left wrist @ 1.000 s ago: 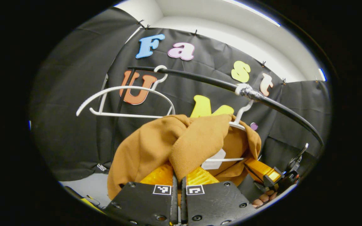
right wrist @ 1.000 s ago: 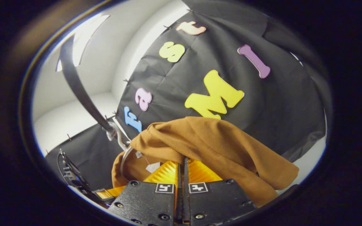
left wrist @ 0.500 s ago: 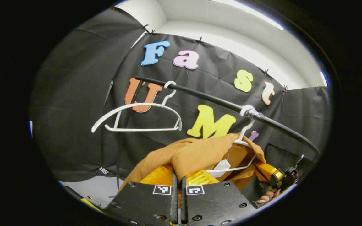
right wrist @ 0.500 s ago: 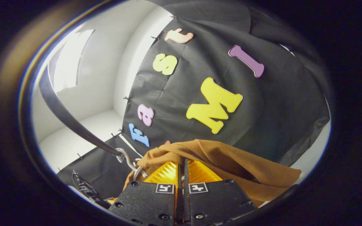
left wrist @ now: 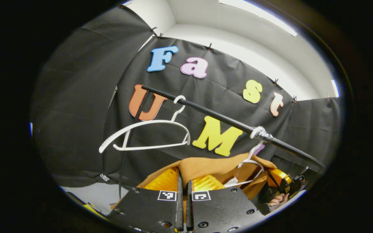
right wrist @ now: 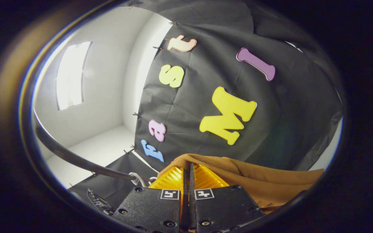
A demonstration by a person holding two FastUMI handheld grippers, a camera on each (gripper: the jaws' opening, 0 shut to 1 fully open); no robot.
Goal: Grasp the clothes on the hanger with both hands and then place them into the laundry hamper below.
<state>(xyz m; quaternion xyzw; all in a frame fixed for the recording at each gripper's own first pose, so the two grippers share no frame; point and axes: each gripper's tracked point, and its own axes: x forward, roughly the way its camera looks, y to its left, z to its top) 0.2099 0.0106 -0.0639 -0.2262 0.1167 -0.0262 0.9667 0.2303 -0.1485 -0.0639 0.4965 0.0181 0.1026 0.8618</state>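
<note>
Below the black rail (left wrist: 225,121), the brown garment (left wrist: 212,168) is bunched low, and both hand-held grippers are clamped on it.

Left gripper view: left hand-held gripper (left wrist: 183,181) has its yellow fingers (left wrist: 163,179) pressed together with a fold of brown cloth pinched between them. Garment is partly draped on a white hanger (left wrist: 249,168) hooked on the rail at a taped spot; the hanger's shoulder and bottom bar sit against the cloth. A white tag (left wrist: 235,180) shows on the garment just beside the hanger bar. A second white hanger (left wrist: 147,134), bare, hangs further left on the same rail, well apart from the garment. The right hand-held gripper (left wrist: 280,179) shows at lower right with the holder's fingertips (left wrist: 275,202) below it, right at the garment's far edge.

Right gripper view: right hand-held gripper (right wrist: 188,176) also closed, cloth running over and between its yellow fingers (right wrist: 206,178); the garment (right wrist: 270,183) spreads off to the right. The rail (right wrist: 76,160) curves in from the left, ending by the hanger hook (right wrist: 139,178) just beside the fingers.

Hamper: can't tell where it is from these views.
</note>
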